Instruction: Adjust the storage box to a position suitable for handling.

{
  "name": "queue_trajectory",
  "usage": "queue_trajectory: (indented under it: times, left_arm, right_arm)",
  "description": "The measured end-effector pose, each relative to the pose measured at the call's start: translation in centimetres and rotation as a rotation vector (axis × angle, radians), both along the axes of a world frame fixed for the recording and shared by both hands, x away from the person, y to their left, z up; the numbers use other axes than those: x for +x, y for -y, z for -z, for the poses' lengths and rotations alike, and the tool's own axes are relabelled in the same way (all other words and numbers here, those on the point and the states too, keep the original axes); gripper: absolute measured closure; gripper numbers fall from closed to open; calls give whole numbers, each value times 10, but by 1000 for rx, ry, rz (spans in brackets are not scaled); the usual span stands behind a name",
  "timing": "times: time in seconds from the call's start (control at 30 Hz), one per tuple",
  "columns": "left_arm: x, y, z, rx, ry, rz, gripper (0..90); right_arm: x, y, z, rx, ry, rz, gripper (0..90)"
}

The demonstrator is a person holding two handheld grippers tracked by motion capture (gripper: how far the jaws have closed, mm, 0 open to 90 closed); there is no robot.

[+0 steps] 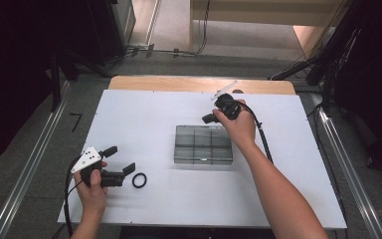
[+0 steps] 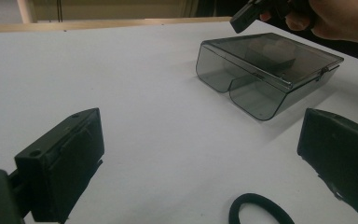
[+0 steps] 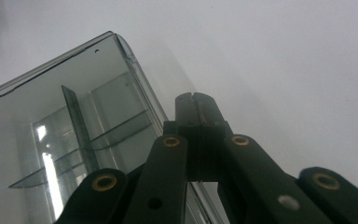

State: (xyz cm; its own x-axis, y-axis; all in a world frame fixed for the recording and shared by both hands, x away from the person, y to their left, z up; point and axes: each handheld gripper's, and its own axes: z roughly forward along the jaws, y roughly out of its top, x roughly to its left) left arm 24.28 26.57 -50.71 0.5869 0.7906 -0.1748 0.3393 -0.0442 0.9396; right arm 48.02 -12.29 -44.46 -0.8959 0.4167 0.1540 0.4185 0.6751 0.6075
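A white table (image 1: 144,209) carries all of it. In the middle sits a smoky clear plastic box (image 1: 203,144) with dividers inside, its lid down as far as I can tell. The right gripper (image 1: 210,118) hangs at the box's far edge with its jaws pressed together on nothing. The left gripper (image 1: 120,160) rests near the left front of the table, jaws spread wide. Just to its right, apart from both jaws, lies a small black rubber ring (image 1: 139,180).

My guess is the ring belongs in the box. If so, hardly anything is done: the ring is untouched on the table, the box looks shut, and picking up, opening and dropping in are all left.

The right gripper view brings out the empty compartments of the box (image 3: 65,140). The left gripper view catches the ring (image 2: 260,210) low between its jaws, and the latch side of the box (image 2: 265,74).
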Motion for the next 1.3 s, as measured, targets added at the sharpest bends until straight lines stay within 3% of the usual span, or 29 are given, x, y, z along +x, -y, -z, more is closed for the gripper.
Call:
queue_trajectory:
  times: [0.4, 0.83, 1.3]
  left_arm:
    - [0, 0, 0, -1, 2, 4, 2]
    - [0, 0, 0, -2, 2, 5, 2]
    - [0, 0, 0, -3, 2, 8, 2]
  right_arm:
    - [9, -8, 11, -28, -70, -11, 877]
    - [10, -8, 14, -36, -90, -5, 878]
    - [0, -11, 16, -54, -94, -79, 878]
